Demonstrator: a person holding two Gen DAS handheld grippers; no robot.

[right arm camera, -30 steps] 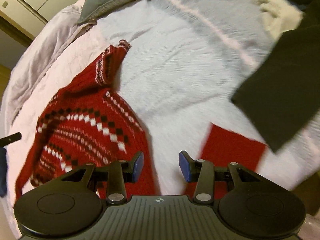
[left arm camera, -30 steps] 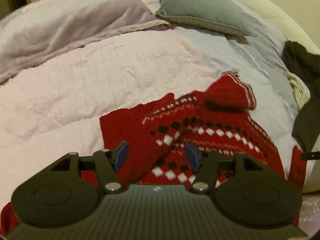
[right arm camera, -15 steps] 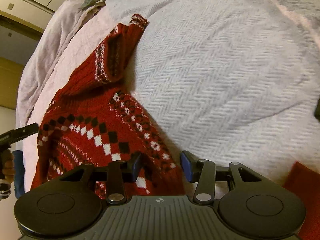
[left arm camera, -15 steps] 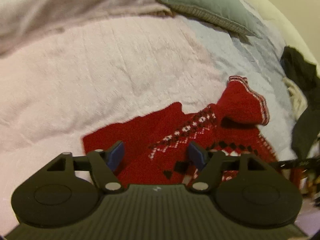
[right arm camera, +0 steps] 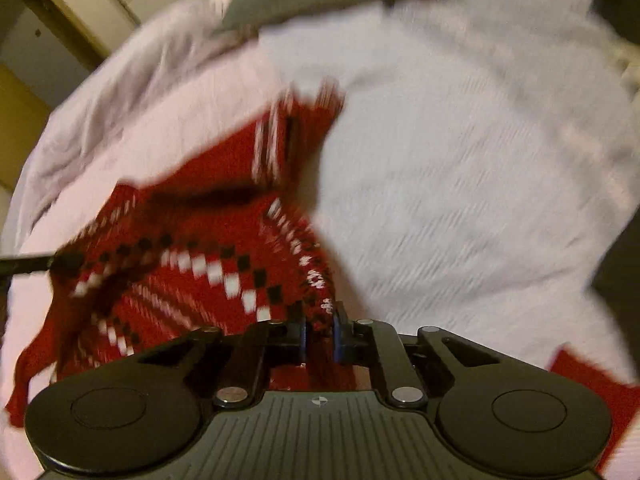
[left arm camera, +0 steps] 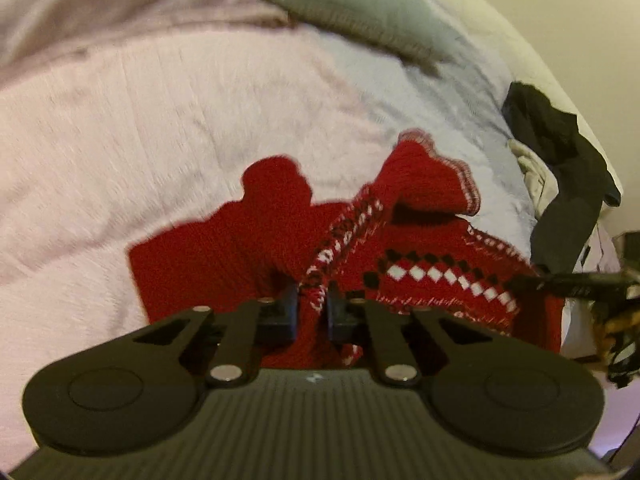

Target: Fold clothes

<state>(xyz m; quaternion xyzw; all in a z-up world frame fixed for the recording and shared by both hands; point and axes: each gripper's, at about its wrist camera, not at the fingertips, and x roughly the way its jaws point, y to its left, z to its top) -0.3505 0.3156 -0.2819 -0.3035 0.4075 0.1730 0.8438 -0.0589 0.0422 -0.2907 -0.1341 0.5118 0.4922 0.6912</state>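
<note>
Red patterned sweater (left arm camera: 432, 276) lay rumpled on the pale bed cover (left arm camera: 120, 152), one striped cuff pointing towards the grey pillow (left arm camera: 360, 12). Left gripper (left arm camera: 312, 308) and right gripper (right arm camera: 320, 334) were each closing, jaws pinching a fold of its knit edge.

The bed (left arm camera: 120, 128) carries a red sweater (left arm camera: 224, 248) just ahead of the left gripper (left arm camera: 312, 312), a grey pillow (left arm camera: 360, 12) far beyond, dark clothes (left arm camera: 560, 160) to its right.

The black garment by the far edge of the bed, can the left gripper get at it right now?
Probably not yet. The left gripper is closing on a fold of the red sweater, so it isn't free, and the black garment lies well beyond, across the bed.
</note>
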